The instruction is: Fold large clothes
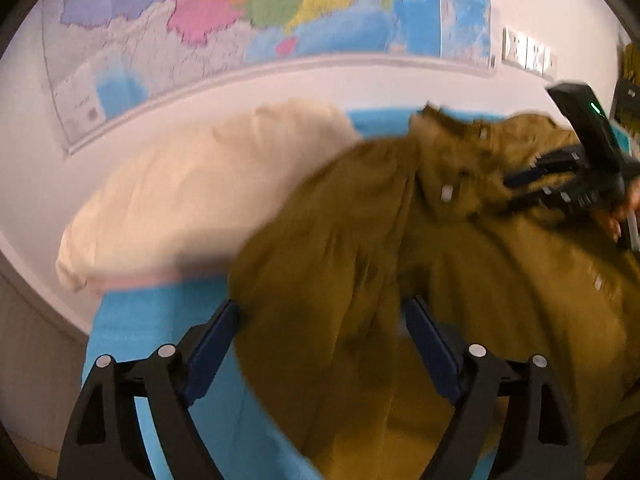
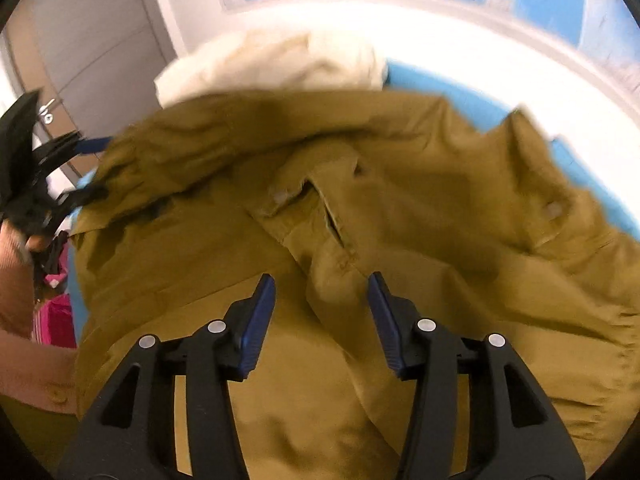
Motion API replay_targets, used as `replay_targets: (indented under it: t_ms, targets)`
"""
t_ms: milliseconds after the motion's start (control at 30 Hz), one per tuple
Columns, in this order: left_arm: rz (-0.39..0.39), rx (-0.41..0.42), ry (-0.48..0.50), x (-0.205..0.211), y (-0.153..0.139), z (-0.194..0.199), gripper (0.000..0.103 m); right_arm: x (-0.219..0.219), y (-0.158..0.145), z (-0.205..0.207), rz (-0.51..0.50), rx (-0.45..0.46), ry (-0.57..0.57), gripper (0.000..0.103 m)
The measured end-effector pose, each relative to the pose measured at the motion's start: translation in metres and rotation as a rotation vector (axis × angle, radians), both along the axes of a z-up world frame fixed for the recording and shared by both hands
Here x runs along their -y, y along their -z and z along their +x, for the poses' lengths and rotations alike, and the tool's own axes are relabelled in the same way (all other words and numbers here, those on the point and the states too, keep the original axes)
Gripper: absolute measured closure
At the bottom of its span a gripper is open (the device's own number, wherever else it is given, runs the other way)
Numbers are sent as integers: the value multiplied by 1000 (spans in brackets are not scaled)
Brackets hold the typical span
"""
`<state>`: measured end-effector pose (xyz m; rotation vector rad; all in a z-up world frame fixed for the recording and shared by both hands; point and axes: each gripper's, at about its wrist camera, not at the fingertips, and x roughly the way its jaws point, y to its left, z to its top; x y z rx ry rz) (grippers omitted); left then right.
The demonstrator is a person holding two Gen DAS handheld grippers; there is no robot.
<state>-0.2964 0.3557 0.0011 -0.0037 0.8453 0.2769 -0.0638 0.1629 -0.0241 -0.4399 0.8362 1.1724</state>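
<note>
Olive shirt (image 2: 400, 208) lay rumpled on the blue bed (image 1: 160, 320).
Left gripper (image 1: 320, 320) and right gripper (image 2: 322, 292) hovered, fingers apart.

Shirt (image 2: 400, 208): we see soft, matt cloth with wrinkles.
Pillow (image 1: 192, 196): we see smooth cream cloth.
Left claw (image 1: 324, 320): we see matt black plastic, blue ridged pads, shiny metal pins.
Map (image 1: 224, 12): we see smooth paper.

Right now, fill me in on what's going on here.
A person is folding an olive-brown shirt spread on a blue surface, with a cream pillow behind it. The left hand-held gripper is open over one side of the shirt, and the right hand-held gripper is open near the button placket. Neither grips fabric.
</note>
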Motion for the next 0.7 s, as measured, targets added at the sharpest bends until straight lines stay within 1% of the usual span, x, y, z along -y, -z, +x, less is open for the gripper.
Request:
replay_targets:
  t_ms: [33,100,133,167,200,233,267,300,333,400,433,467,500,567,633,667,700]
  targets:
    - [12,-24,0,-1,8,-1,20,-6,6,1,-15,-20,5,53]
    - [41,-84,-12,-1,24,-8,20,-10,7,-4,-14,-16,18,48]
    - [54,-101,-18,-3,30,-12,23,-10,5,-7,-2,-18,9,45]
    - [53,-100,-18,-5,33,-12,44,-11,1,-11,9,-18,-2,43]
    - [9,-93,-4,-10,33,-13,75,-13,-2,-15,13,-15,-8,41]
    - [-34,-86,-2,-17,30,-13,86,-16,-5,-19,16,-9,-15,40]
    - [-55,-70,-15,-24,20,-12,90,-19,-9,-22,26,-13,-28,40]
    - [-60,-49,-13,-28,10,-11,93,-19,-13,-24,44,-34,-42,40]
    - [-75,-24,-2,-32,-3,-11,94,-19,-17,-25,65,-59,-53,41]
    - [-135,35,37,-42,-38,-10,94,-20,-28,-32,121,-93,-75,41]
    - [-139,58,59,-44,-58,-9,94,-21,-34,-37,154,-101,-96,41]
    - [-123,68,80,-43,-79,-5,93,-22,-40,-44,189,-115,-124,40]
    - [-119,70,96,-41,-90,-2,93,-25,-45,-47,211,-130,-147,39]
    - [-122,64,143,-32,-108,8,93,-34,-52,-65,268,-182,-229,27]
    - [-121,49,164,-25,-112,17,93,-45,-52,-78,300,-193,-268,24]
    - [-124,43,180,-21,-112,19,93,-50,-50,-80,314,-218,-284,25]
    - [-134,40,196,-16,-110,21,92,-55,-47,-77,336,-269,-275,25]
